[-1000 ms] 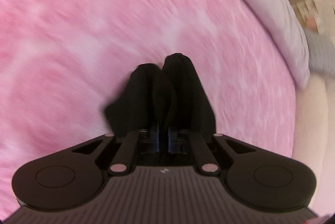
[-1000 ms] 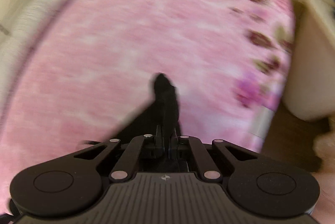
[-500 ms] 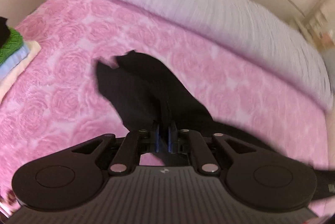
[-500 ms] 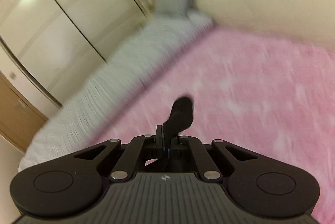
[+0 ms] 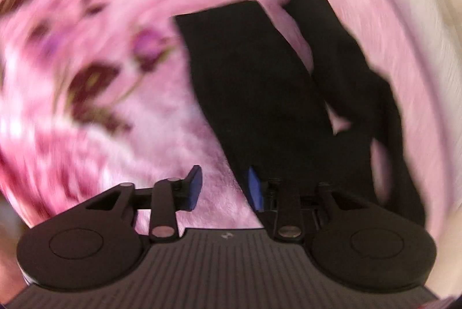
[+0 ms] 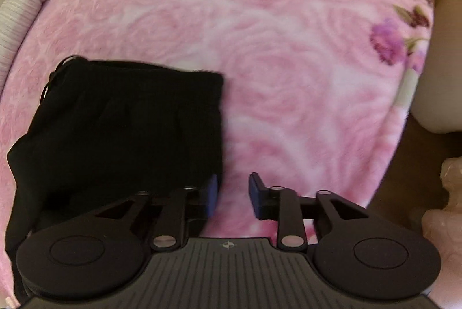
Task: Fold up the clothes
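Both grippers over the bed, jaws opening, black garment down on the pink blanket.

Left gripper [image 5: 223, 186]: jaws partly apart and opening, only blanket [image 5: 115, 150] between the blue pads [image 5: 195, 186]; garment [image 5: 260, 84] runs up and away from the right-hand pad, its edge just beside that pad, contact unclear in the blur. Looks like two long dark strips side by side with a sliver of pink showing between them. Right gripper [image 6: 232, 193]: jaws partly apart and opening, nothing between them but blanket [image 6: 288, 63]. Garment [image 6: 130, 121] lies flat to the left of the fingers, its edge just beside the left pad [image 6: 212, 193], one straight edge at the far side, a cord loop at the far left corner. Grey quilt [image 6: 26, 0] beyond, along the blanket's left edge.
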Tool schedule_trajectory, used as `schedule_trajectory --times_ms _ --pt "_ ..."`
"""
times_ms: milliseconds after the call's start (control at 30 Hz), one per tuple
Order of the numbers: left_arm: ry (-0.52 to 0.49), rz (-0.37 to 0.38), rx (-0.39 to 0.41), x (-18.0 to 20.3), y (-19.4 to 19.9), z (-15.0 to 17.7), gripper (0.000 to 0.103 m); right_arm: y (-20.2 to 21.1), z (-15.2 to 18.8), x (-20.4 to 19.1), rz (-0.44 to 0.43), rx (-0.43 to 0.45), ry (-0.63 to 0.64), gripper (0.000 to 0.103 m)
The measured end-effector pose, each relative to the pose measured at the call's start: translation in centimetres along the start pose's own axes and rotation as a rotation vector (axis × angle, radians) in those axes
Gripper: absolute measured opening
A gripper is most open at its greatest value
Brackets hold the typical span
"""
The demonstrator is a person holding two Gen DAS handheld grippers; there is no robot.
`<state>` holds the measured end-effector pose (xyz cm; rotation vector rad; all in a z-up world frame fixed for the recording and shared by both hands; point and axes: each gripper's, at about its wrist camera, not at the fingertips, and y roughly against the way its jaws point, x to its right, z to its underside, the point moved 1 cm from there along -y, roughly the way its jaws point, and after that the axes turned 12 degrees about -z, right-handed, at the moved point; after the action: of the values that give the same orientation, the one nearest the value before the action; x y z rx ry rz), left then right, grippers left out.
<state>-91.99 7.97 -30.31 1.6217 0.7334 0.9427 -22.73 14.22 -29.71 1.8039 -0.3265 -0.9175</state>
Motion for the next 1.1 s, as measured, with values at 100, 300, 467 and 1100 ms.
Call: schedule_trajectory --times_ms 100,300,467,1100 --pt "0.095 0.057 0.065 -0.9 0.2 -0.5 0.04 0.0 -0.4 1.1 -0.052 0.031 -0.012 0.048" --pt "0.175 0.056 0.152 -0.1 -2.0 -3.8 0.05 -1.4 -1.9 2.8 -0.16 0.085 -0.085 0.048" --pt "0.046 0.078 0.134 0.7 -3.0 -4.0 0.003 -2.4 -3.3 3.1 -0.207 0.13 -0.102 0.048" --pt "-0.097 -0.07 0.344 -4.7 2.3 -3.3 0.003 0.9 -3.3 -1.1 -0.216 0.201 0.218 0.008"
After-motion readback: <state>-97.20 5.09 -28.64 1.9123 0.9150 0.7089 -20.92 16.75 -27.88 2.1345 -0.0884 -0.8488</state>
